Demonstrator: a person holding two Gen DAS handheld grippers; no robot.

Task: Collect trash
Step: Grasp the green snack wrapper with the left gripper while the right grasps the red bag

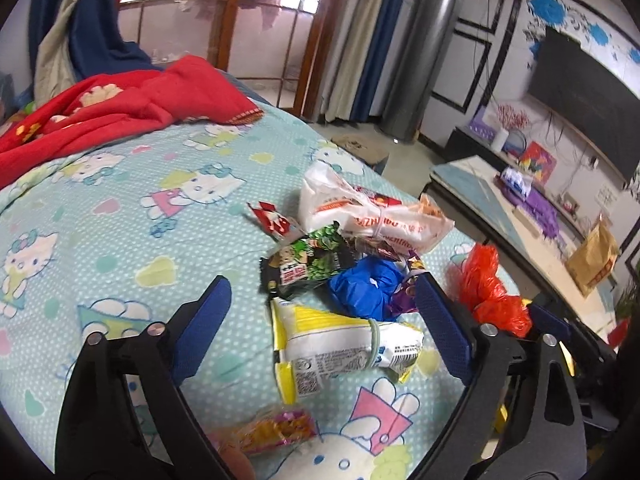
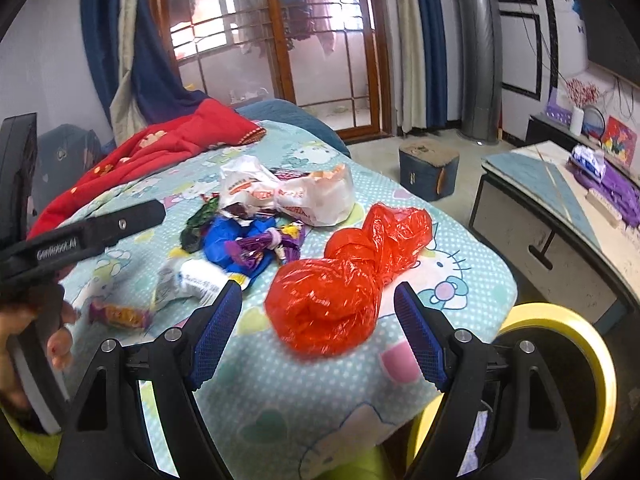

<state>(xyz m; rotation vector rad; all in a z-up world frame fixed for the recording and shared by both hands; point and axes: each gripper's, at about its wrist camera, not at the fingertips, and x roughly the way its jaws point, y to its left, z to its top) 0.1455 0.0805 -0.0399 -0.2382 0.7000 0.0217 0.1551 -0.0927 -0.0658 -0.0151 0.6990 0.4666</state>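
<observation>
In the left wrist view, the left gripper [image 1: 322, 308] is held with its jaws spread wide above a bed covered by a pale blue cartoon-print sheet [image 1: 120, 208]. Nothing is gripped. Between the blue fingers lies a yellow-and-white snack packet bound with a rubber band [image 1: 340, 344]; it is not pressed by either pad. Beyond it a dark green seaweed wrapper [image 1: 308, 260], a crumpled blue plastic wrapper [image 1: 366, 286] and a white printed plastic bag [image 1: 372, 212] are heaped together. A red quilt [image 1: 120, 112] is bunched at the far left.

In the right wrist view, the right gripper [image 2: 318, 310] is likewise released, its jaws flanking a crumpled red plastic bag [image 2: 344, 280] without contact being visible. A yellow-rimmed bin [image 2: 576, 344] is seen beside the bed's corner at lower right. The other gripper and a hand [image 2: 36, 328] are seen at the left edge.
</observation>
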